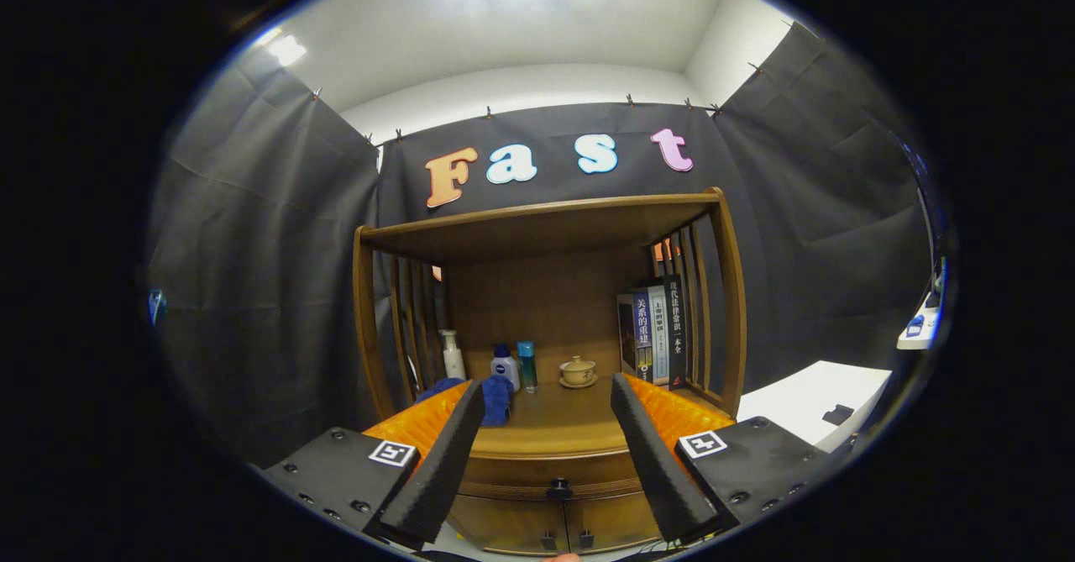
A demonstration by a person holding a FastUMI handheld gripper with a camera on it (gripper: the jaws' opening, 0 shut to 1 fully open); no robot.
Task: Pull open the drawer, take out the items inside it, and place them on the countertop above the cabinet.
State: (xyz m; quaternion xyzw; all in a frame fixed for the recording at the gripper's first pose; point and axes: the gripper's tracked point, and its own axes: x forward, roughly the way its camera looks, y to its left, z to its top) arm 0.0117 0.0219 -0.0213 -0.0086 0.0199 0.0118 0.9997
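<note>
A wooden cabinet (546,234) stands against the booth wall, straight ahead of my fingers. Its drawer (504,471) lies under the countertop (554,423) and is closed, with a small dark knob (558,488) at its middle. What lies inside is hidden. My gripper (547,384) is open and holds nothing. It hovers in front of the cabinet, a little above the knob, and the knob shows low in the gap between the two fingers, some way beyond them.
On the countertop stand a white bottle (453,355), a blue-and-white bottle (505,367), a teal bottle (527,365), a lidded tea cup (578,370), a blue cloth (495,401) and upright books (655,335). Two small doors (605,524) sit under the drawer. A white table (815,398) stands at the right.
</note>
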